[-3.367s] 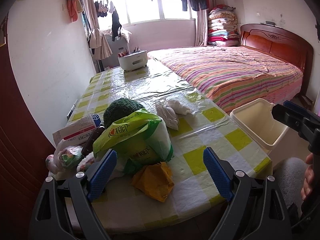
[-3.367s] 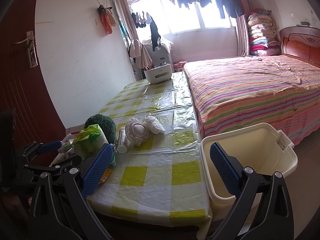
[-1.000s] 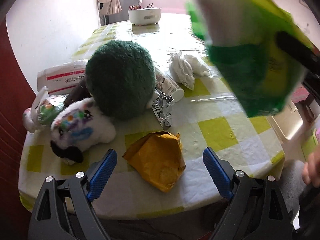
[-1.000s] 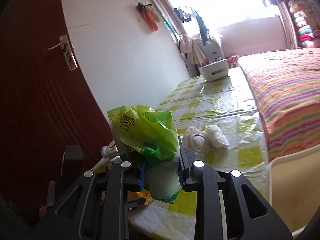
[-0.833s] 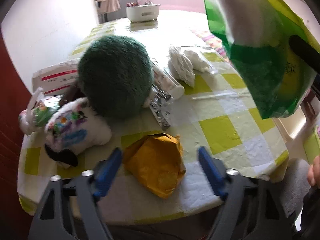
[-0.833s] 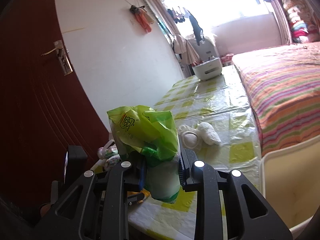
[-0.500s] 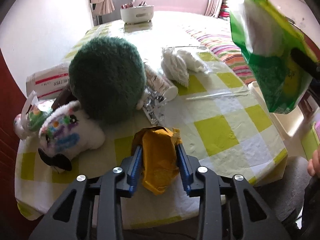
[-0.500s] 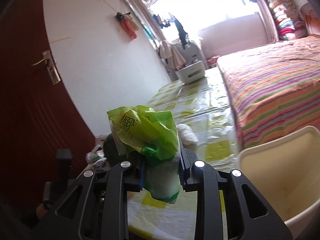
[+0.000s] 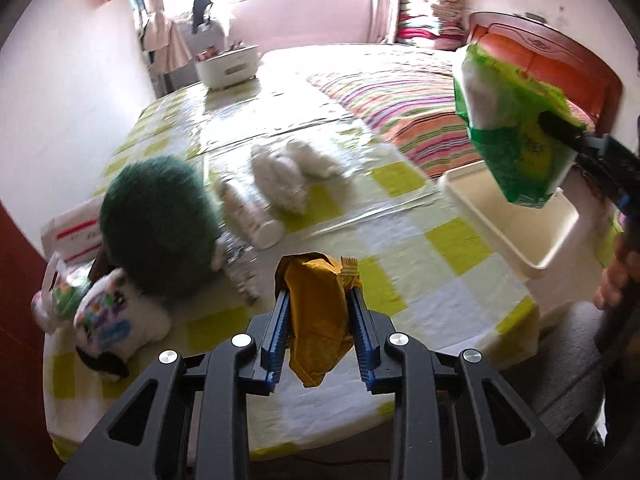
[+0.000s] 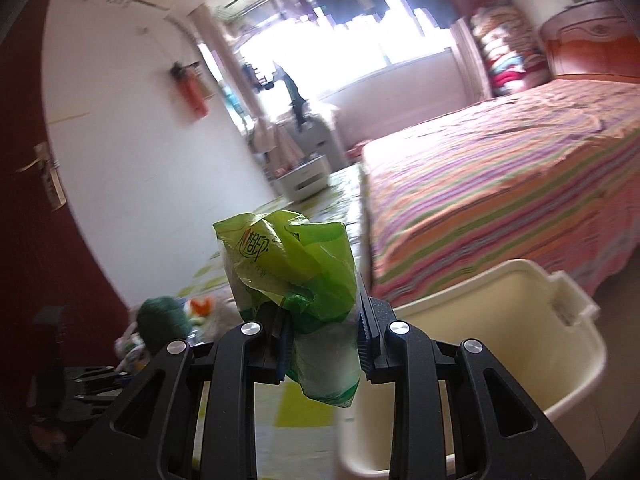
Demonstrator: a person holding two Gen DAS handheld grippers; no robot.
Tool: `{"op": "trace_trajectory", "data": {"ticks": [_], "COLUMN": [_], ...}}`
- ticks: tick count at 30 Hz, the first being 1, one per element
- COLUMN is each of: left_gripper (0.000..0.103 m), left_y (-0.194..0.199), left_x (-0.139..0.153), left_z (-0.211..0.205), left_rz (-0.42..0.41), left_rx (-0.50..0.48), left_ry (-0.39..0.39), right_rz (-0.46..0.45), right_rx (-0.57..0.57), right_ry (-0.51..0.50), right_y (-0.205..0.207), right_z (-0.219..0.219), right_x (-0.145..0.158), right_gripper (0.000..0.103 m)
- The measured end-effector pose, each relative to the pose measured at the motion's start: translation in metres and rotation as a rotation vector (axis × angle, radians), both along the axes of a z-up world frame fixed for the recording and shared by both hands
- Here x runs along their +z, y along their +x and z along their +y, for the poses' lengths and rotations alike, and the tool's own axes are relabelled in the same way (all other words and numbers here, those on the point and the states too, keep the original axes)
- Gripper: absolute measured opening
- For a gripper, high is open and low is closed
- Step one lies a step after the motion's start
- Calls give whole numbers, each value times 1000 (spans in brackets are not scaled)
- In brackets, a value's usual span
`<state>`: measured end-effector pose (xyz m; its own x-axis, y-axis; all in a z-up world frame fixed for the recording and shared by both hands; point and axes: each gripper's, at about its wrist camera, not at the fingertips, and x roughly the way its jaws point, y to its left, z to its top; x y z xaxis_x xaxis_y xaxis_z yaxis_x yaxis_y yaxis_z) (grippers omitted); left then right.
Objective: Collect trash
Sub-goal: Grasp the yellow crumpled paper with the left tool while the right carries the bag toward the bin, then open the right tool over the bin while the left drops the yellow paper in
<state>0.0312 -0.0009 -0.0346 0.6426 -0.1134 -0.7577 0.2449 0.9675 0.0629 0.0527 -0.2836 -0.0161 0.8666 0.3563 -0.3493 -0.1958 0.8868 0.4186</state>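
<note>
Now both tools are loaded: the left gripper (image 9: 320,300) has just been closing and pinches the crumpled mustard-yellow plastic wrapper (image 9: 318,320) above the checked yellow-and-white tablecloth (image 9: 440,264), while the right gripper (image 10: 322,334) is clenched on the crinkled green plastic bag (image 10: 296,272), held over the near rim of the cream plastic bin (image 10: 520,344). Both pieces look light, limp and slippery, so a firm pinch across a bunched fold seems safest, and on release either may cling to the pads.
</note>
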Motion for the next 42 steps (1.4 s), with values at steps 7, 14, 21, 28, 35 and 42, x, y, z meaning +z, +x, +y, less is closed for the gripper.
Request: {"op": "trace_trajectory", "data": {"ticks": [7,14,21,28,35,42], "left_gripper": [28,29,29,29,29,34], "left_y": [4,6,9,26,49,64], "left_x": [7,13,18,19,14,-4], "left_z": [-29,-65,-95,-125,-164,-203], "left_rz": [0,9,2,39,96,127], "left_rx": [-64,-143,-213,-279,-356,-392], "left_ry": [-24,-48,-49,-88,-125,-100], "right_rz": [43,57,60,-18,-48,-69], "right_rx": [-150,-230,-292,-399,-468,-493], "right_ry": [-1,23,67,207,278,296], "right_y": [3,2,-2,-23,-38,-43], "right_z": [-35,-46,-60,-90,-109,-115], "right_x": [-21,-27,-33,-39,-45,-45], "right_gripper": [27,31,70,74,77,78]}}
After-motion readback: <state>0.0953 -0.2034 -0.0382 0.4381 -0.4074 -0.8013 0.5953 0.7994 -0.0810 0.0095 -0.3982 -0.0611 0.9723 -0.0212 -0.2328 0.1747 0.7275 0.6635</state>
